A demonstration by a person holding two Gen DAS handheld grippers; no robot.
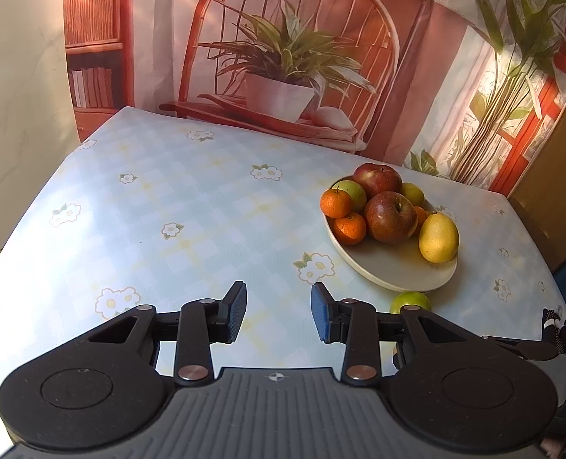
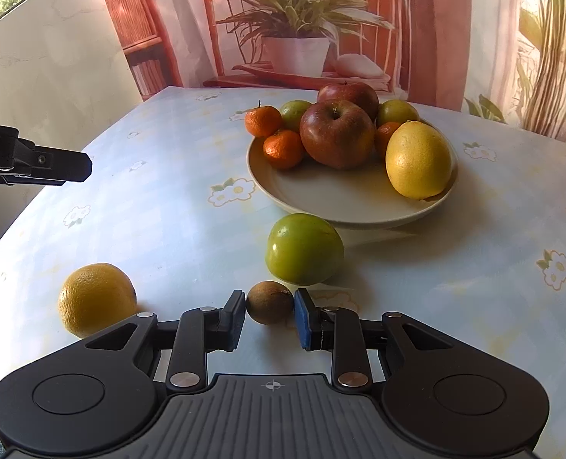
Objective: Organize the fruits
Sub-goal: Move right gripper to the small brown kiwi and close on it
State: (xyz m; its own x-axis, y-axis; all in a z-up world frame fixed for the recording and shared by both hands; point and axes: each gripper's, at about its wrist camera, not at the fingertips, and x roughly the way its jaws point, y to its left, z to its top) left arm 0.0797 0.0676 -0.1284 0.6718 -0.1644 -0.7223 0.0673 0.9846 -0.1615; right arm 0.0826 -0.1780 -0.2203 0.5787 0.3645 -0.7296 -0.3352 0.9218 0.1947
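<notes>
The right gripper (image 2: 269, 315) is closed on the small brown fruit (image 2: 269, 302), probably a kiwi: both pads touch its left and right flanks, and the fruit sits between the fingertips, still low over the tablecloth (image 2: 168, 229) at the near edge of the table. Its long axis appears to run left to right, across the jaws, so the grip bears on its two ends. The plate (image 2: 321, 199) lies farther away and slightly right of the fingers, with the green apple (image 2: 304, 254) directly between the held fruit and the near rim of the plate. The transfer should therefore lift first and pass over or around this apple. Free space on the plate is at its near centre, in front of the red apple (image 2: 336, 134) and left of the lemon (image 2: 418, 160). An orange (image 2: 95, 298) rests on the cloth to the near left, well apart from the plate. The left gripper (image 1: 279, 311) holds nothing; its jaws stand at their narrowest setting with only cloth visible between the pads. It hovers left of the plate (image 1: 390, 271), farther from the loose fruit than the right hand.
</notes>
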